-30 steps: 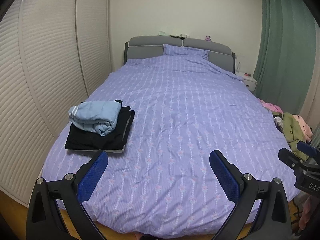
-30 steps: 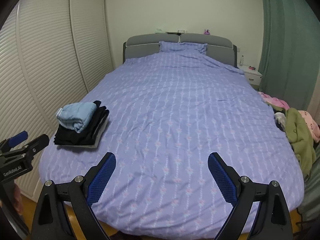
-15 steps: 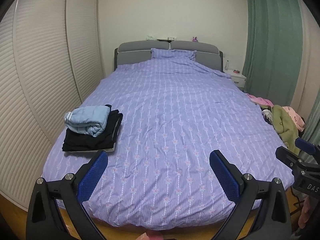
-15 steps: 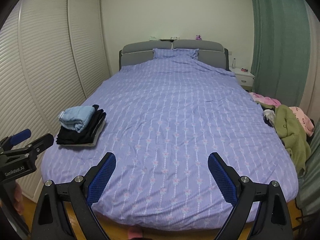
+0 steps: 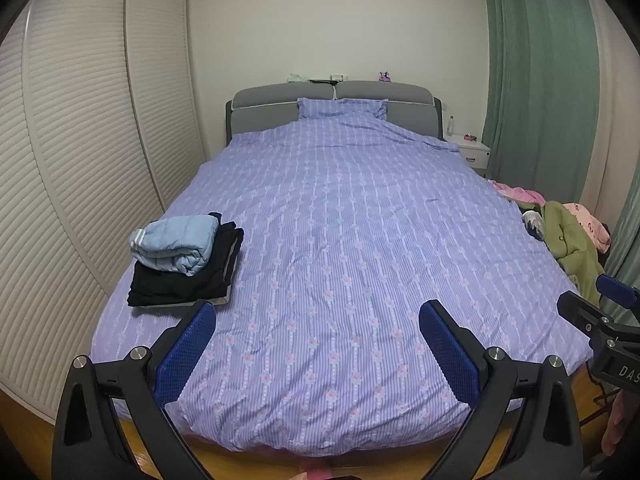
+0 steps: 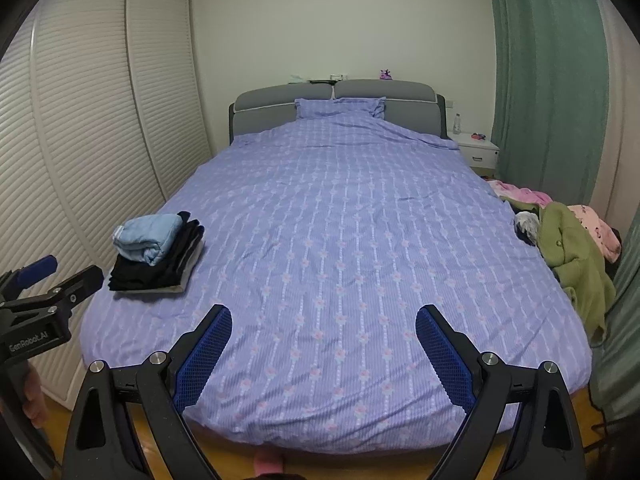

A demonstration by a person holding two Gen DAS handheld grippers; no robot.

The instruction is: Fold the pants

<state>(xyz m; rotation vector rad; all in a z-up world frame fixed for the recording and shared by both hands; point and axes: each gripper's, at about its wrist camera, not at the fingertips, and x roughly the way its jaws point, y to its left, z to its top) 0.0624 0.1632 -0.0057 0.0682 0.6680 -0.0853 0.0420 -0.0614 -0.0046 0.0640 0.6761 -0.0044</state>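
Nearest the left wrist camera, the left gripper (image 5: 318, 312) hangs over the foot of the bed (image 5: 344, 248), its blue-padded fingers (image 5: 188, 352) spread wide with nothing between them. The right gripper (image 6: 322, 318) is likewise released, fingers (image 6: 444, 356) wide apart and empty, above the same near edge of the bed. Each gripper shows at the border of the other's view: the right one (image 5: 608, 320) at the far right of the left wrist view, the left one (image 6: 44, 300) at the far left of the right wrist view. Below the mattress edge lies a strip of wooden floor (image 6: 360, 464).

Farther in, on the left part of the purple quilt, sits a stack of folded clothes: light blue pants (image 5: 174, 242) on top of black garments (image 5: 180, 284), well apart from both grippers. On the right side of the bed lies a heap of loose clothes (image 6: 568, 240), green and pink.

Beyond, a pillow (image 5: 342, 108) leans against the grey headboard (image 5: 400, 98). A white nightstand (image 6: 478, 152) stands to its right, beside the green curtain (image 6: 548, 92). Slatted wardrobe doors (image 5: 80, 140) run along the left wall.
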